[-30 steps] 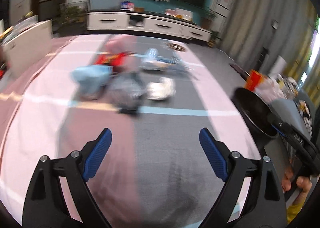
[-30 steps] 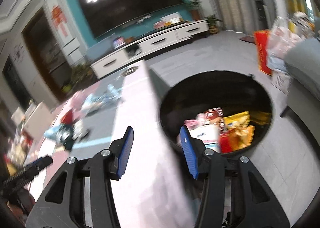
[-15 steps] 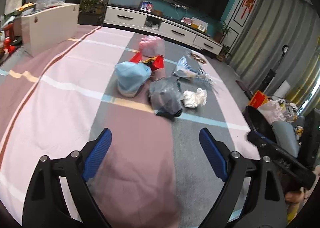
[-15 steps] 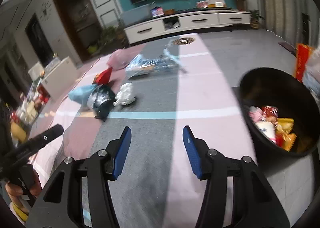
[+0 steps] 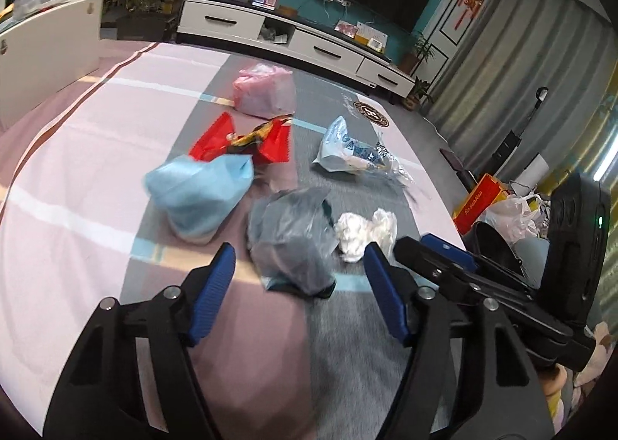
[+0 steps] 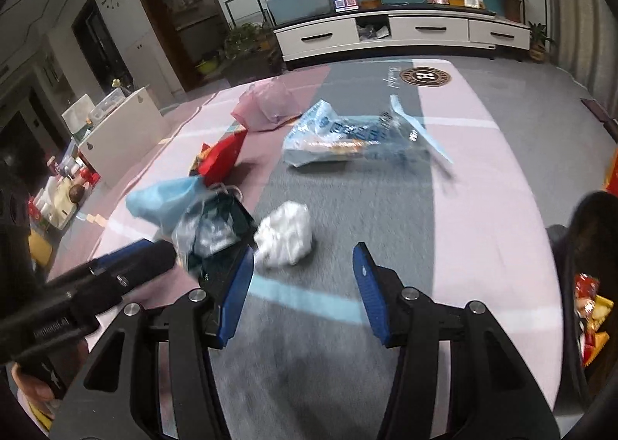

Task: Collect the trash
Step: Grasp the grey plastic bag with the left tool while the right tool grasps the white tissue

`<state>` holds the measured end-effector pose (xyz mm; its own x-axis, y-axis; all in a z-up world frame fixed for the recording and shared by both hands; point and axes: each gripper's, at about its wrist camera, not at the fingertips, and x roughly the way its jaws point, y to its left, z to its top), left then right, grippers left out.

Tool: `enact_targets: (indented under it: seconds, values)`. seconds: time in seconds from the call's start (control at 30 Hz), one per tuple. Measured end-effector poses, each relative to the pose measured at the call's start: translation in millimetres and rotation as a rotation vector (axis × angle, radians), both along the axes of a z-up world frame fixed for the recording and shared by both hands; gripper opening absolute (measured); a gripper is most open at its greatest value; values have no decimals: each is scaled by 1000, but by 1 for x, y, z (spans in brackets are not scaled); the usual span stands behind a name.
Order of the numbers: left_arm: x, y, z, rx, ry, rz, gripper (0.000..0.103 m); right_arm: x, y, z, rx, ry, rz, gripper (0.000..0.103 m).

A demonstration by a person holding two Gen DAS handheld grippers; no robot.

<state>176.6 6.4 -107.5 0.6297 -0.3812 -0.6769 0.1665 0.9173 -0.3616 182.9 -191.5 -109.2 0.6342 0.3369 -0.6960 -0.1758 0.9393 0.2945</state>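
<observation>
Trash lies on a striped pink and grey mat (image 5: 96, 177). A dark grey plastic bag (image 5: 293, 239) sits just ahead of my open, empty left gripper (image 5: 299, 285). A crumpled white paper wad (image 6: 284, 235) lies just ahead and left of my open, empty right gripper (image 6: 305, 285); it also shows in the left wrist view (image 5: 363, 231). A light blue bag (image 5: 197, 196), a red wrapper (image 5: 239, 142), a pink bag (image 5: 264, 90) and a clear printed wrapper (image 6: 347, 138) lie farther back. The black bin (image 6: 579, 247) with snack packets stands at the right.
A white TV cabinet (image 6: 401, 32) stands against the far wall. A white box (image 5: 42, 53) stands at the mat's left edge. An orange box (image 5: 479, 202) and plastic bags lie on the floor at the right, near a grey curtain.
The right gripper has swung from over the bin to face the trash on the mat. The left gripper has moved forward, close to the dark grey bag. Both stayed open.
</observation>
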Motion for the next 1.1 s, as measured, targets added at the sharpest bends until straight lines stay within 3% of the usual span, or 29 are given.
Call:
enact_targets:
  seconds: [0.17,0.23,0.27,0.33,0.43,0.67,0.87,1.1]
  values:
    - [17,-11,-6,38,4,2,51,18,4,-4,27,16,2,52]
    - [22,-10,-8,47,5,4,47,23,4,-7,50,31,13,42]
    - [23,-10,-9,48,7,5,39,24,4,-9,58,38,15,39]
    - [23,-10,-10,47,7,2,38,26,4,-13,52,55,8,24]
    - [20,-10,-10,53,5,4,32,24,1,-14,55,57,-6,14]
    - [-2,-13,4,38,-29,-28,28,-3,-21,6,82,-1,-60,12]
    - [-36,-17,26,7,-75,-55,28,-50,-57,22,120,-72,-142,12]
    - [-63,-44,45,-16,-94,-136,29,-110,-112,29,115,-152,-339,12]
